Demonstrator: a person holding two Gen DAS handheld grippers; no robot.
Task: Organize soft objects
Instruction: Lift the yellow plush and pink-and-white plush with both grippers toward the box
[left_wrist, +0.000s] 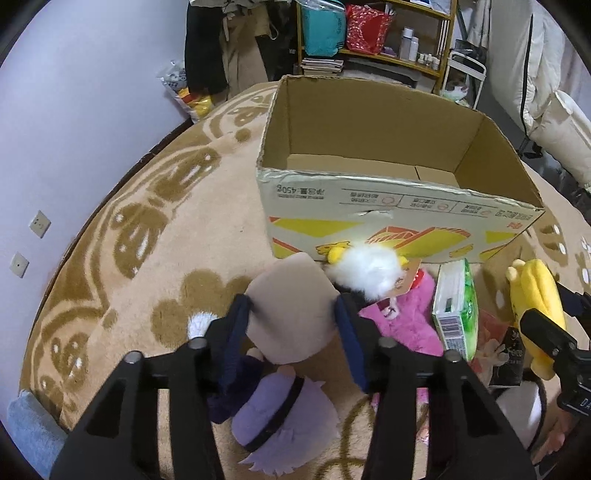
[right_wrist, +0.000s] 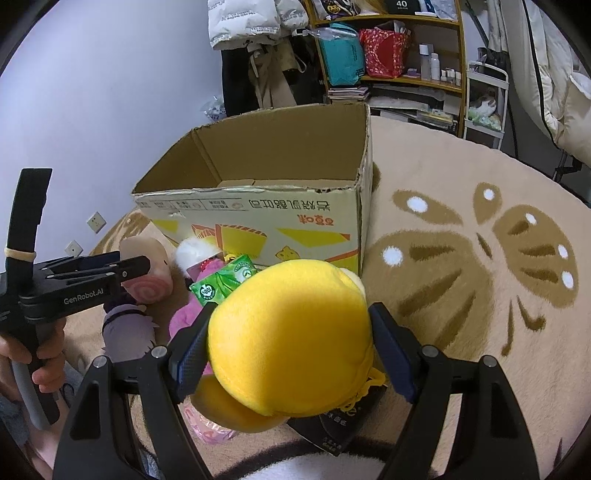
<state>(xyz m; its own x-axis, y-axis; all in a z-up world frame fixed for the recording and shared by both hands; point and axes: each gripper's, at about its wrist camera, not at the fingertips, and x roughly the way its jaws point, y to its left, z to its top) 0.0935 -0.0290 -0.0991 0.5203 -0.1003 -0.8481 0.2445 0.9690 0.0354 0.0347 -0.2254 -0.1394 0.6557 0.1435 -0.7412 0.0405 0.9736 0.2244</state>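
An open cardboard box (left_wrist: 388, 221) stands on the rug, also in the right wrist view (right_wrist: 258, 218); its bottom looks bare. My left gripper (left_wrist: 293, 310) is shut on a beige roll-shaped plush (left_wrist: 291, 299) with a pink swirl end (right_wrist: 147, 286), just in front of the box. My right gripper (right_wrist: 288, 339) is shut on a yellow plush (right_wrist: 291, 336), which also shows in the left wrist view (left_wrist: 535, 299). A white fluffy toy (left_wrist: 365, 271), a pink plush (left_wrist: 402, 321) and a purple plush (left_wrist: 280, 417) lie below.
A green tissue pack (left_wrist: 454, 306) and a dark packet (right_wrist: 332, 428) lie among the toys on the beige butterfly-pattern rug (right_wrist: 480, 258). Shelves with bags (right_wrist: 369, 51) and hanging clothes stand behind the box. A wall with sockets (left_wrist: 38, 223) is at left.
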